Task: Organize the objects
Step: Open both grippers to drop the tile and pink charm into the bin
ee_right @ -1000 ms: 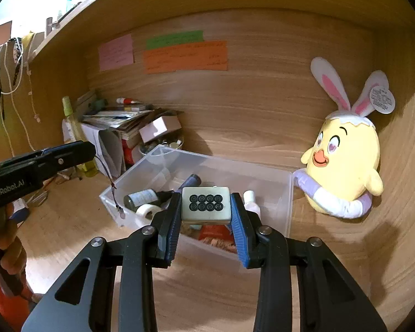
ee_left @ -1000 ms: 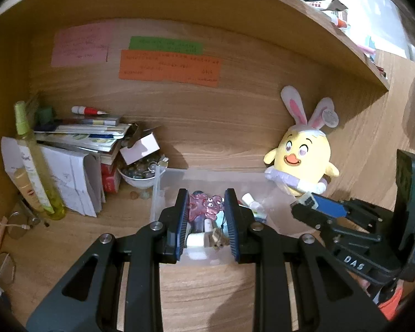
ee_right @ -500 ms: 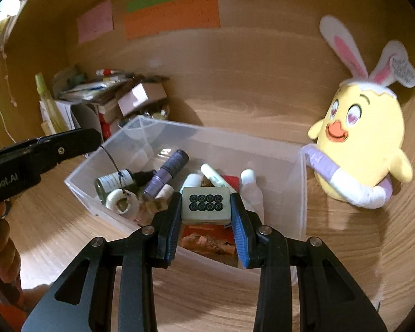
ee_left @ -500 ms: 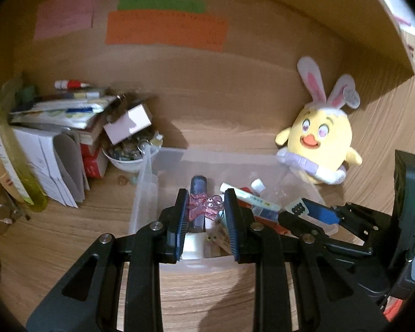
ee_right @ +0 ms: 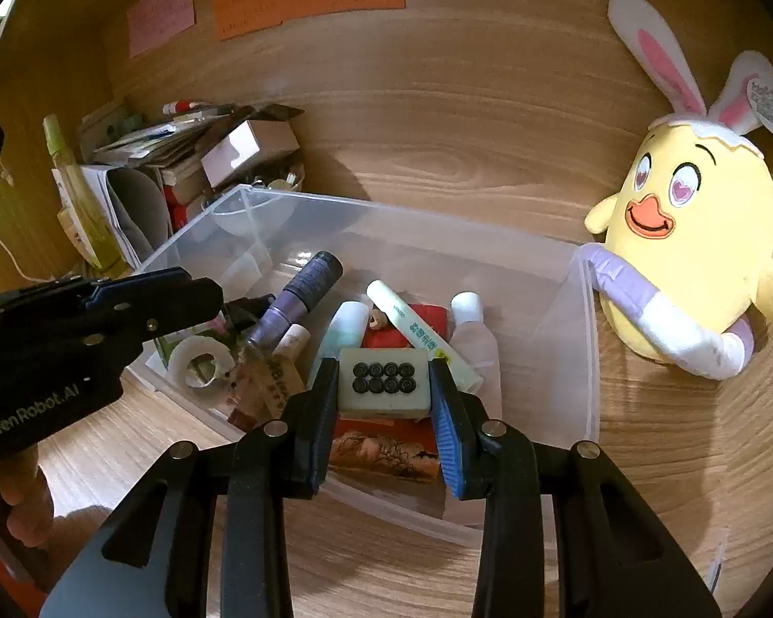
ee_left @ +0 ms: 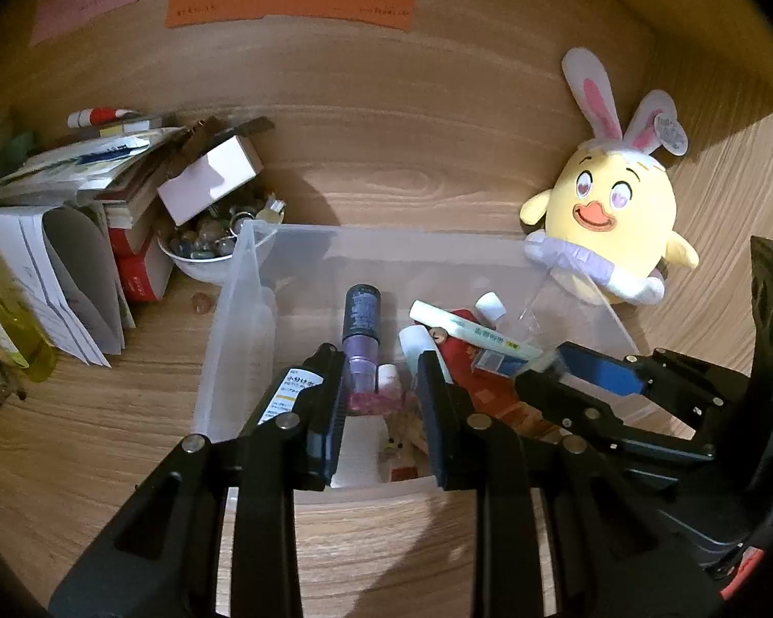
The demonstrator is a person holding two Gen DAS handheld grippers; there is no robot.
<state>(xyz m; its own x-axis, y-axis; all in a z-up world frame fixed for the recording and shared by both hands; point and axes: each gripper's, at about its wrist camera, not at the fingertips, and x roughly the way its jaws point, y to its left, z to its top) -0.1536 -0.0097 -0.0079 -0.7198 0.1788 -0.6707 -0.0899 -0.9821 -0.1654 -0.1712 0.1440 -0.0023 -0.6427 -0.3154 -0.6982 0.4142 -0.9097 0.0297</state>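
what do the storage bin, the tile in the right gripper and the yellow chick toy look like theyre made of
Storage bin: clear, slightly frosted plastic; the contents show through its walls.
Tile, clamped in the right gripper: a hard, smooth cream block with dark circles on its face, probably plastic or resin, like a mahjong tile.
Chick toy: soft matte plush fabric with stitched-looking face details.

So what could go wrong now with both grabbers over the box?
The tile in the right gripper could bounce off the pile of bottles and tubes when dropped into the clear box. The left gripper sits low among that clutter and might snag the purple bottle. The two grippers are close together and could bump.
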